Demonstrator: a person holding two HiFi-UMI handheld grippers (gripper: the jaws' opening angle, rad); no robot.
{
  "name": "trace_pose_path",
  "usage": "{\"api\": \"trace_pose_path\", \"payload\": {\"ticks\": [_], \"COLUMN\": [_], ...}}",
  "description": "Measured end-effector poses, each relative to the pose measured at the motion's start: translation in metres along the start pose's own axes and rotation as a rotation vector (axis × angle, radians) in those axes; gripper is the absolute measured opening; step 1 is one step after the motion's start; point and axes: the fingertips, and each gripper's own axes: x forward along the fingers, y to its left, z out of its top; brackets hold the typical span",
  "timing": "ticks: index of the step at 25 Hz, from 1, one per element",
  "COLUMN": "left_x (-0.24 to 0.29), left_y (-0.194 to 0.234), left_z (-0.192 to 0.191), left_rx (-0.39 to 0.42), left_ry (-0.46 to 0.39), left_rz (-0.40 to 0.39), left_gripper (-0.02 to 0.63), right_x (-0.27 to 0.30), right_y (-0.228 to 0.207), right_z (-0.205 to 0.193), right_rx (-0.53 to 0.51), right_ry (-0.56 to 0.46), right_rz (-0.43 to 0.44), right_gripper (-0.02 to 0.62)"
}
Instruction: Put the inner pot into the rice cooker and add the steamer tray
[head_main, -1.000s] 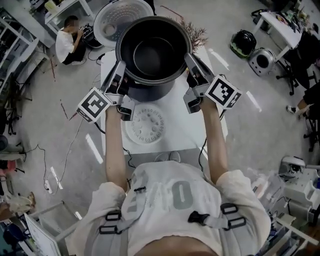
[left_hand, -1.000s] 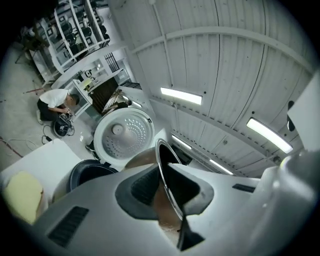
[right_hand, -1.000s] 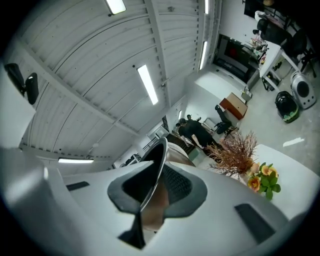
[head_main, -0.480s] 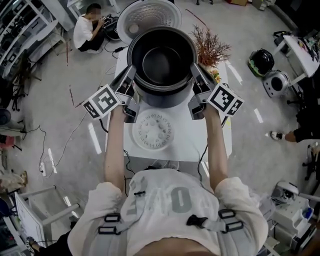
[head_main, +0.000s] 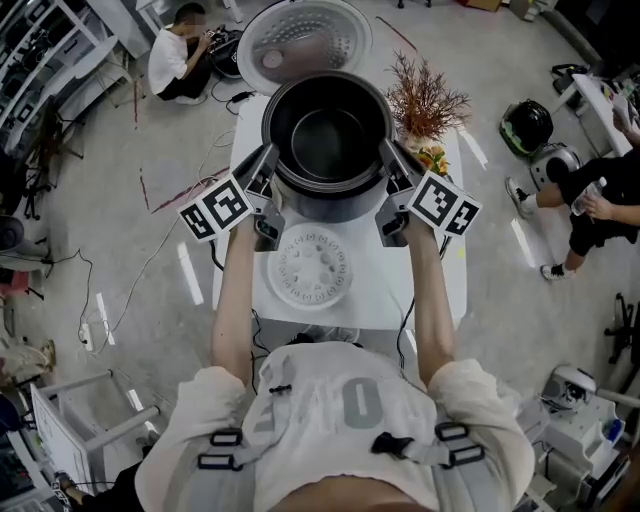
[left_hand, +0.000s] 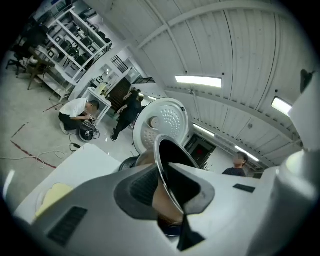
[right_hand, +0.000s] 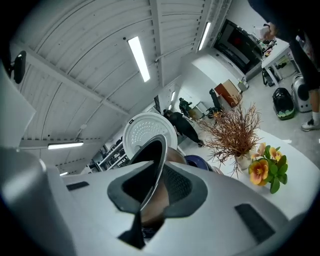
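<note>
The left gripper (head_main: 266, 162) and right gripper (head_main: 388, 157) each pinch the rim of the inner pot (head_main: 327, 130), holding it over the open rice cooker (head_main: 303, 38). I think it is best to keep it flat and lower both sides together, slowly.

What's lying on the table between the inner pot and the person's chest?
The round white steamer tray lies flat on the white table, on the near side of the inner pot. The head view shows it.
</note>
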Motion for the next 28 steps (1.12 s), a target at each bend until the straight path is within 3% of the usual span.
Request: {"api": "trace_pose_path", "payload": {"ticks": [9,16,28], "left_x": [0.010,0.020,0.029], "left_y": [0.024,0.035,0.048], "left_z": [-0.015,-0.031,-0.046], "left_rx": [0.091,0.158,0.200], "left_ry": [0.091,0.152,0.215], "left_rz": [0.075,0.115,0.152], "left_gripper": [0.063,0.072,0.083], "right_x": [0.006,0.012,0.016], "right_y": [-0.021,-0.037,-0.048], "right_z": [-0.022,-0.033,-0.042], "right_rx": [-0.030,-0.131,-0.234], "right_ry": [0.060,0.138,0.230], "right_rz": [-0.093,-0.167,-0.272], "right_gripper": [0.067,0.075,0.092]}}
